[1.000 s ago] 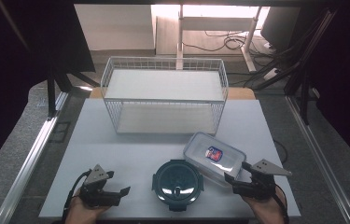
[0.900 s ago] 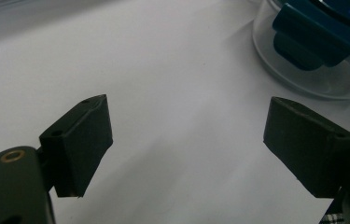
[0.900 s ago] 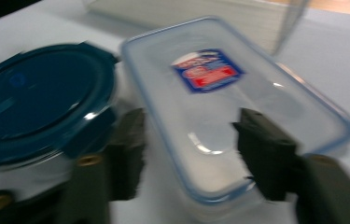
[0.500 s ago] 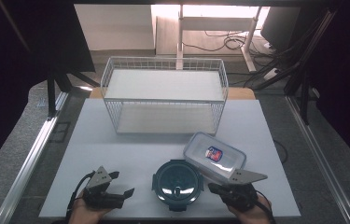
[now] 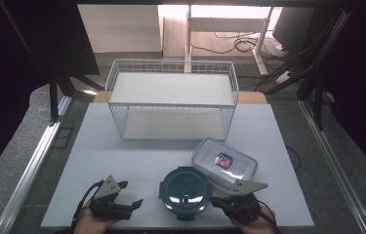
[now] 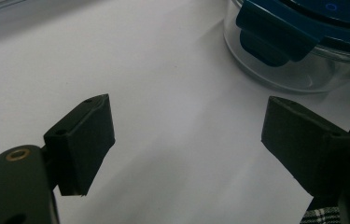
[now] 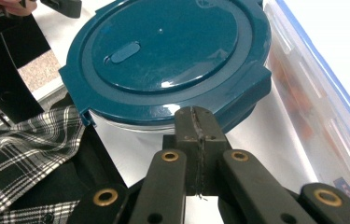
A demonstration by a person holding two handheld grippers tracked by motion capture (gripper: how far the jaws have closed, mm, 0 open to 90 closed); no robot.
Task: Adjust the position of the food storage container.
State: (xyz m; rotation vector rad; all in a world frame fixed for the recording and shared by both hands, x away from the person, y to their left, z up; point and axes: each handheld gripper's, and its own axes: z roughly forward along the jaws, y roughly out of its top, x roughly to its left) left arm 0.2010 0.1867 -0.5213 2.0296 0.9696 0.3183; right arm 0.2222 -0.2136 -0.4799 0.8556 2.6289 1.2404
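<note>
At the near edge of a white counter (image 5: 122, 161), a round glass container with a dark teal lid (image 5: 186, 192) sits between two hand-held claws. The right claw (image 5: 218, 201) points at the container's side with its two black jaws pressed flat together and nothing between them — they have just been closing; in the right gripper view the closed tips (image 7: 196, 126) sit close by the lid's rim, just short of one of its clasps. The left claw (image 5: 134, 202) rests at the container's other side, its jaws spread wide over bare counter — in the left gripper view the container (image 6: 298, 42) stands beyond the gap, untouched. Just behind the round container lies a clear rectangular box with a blue-edged lid (image 5: 224, 163). Farther back stands a white wire basket (image 5: 171, 105).
</note>
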